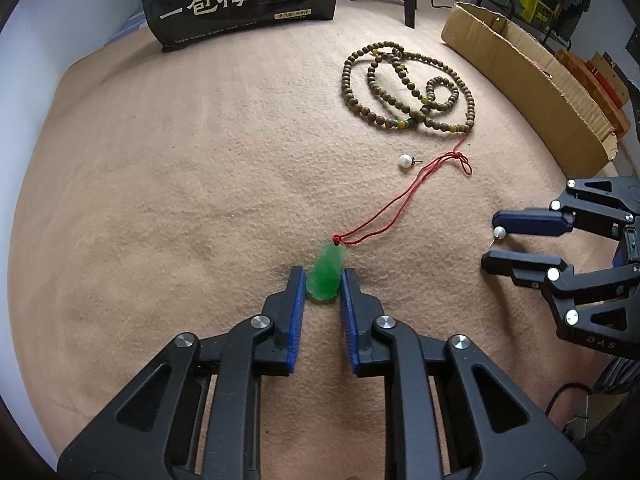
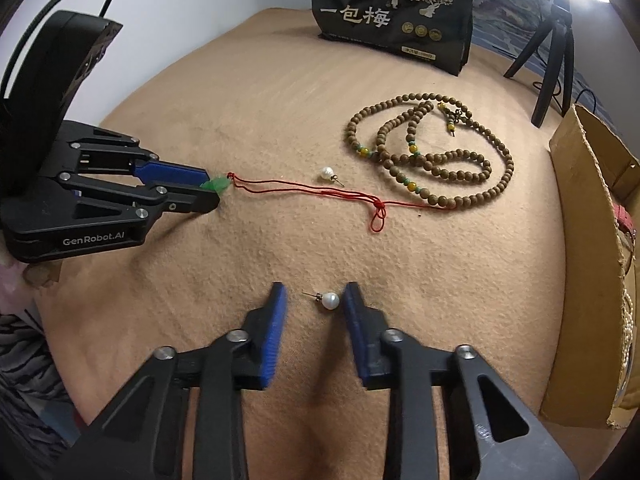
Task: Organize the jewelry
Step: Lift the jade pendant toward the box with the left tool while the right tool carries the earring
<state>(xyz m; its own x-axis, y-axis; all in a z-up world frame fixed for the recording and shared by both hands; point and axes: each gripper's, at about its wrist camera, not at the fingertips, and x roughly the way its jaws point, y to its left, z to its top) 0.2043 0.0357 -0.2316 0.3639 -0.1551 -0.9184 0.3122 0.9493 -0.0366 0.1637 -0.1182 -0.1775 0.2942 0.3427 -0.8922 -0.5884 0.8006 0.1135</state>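
Observation:
A green jade pendant (image 1: 326,274) on a red cord (image 1: 404,196) lies on the tan blanket. My left gripper (image 1: 322,280) is shut on the pendant; in the right wrist view it (image 2: 214,192) grips the pendant (image 2: 218,184). A pearl stud earring (image 2: 330,301) lies between the pads of my right gripper (image 2: 314,298), close against the right pad; the jaws are open around it. The right gripper (image 1: 494,244) also shows in the left wrist view with the earring (image 1: 499,233) at its tip. A second pearl earring (image 1: 406,160) and a brown bead necklace (image 1: 404,92) lie farther off.
A black snack bag (image 1: 240,0) stands at the far edge of the blanket. A cardboard box (image 1: 532,80) sits along the right side; it also shows in the right wrist view (image 2: 588,260). A black tripod (image 2: 552,52) stands behind.

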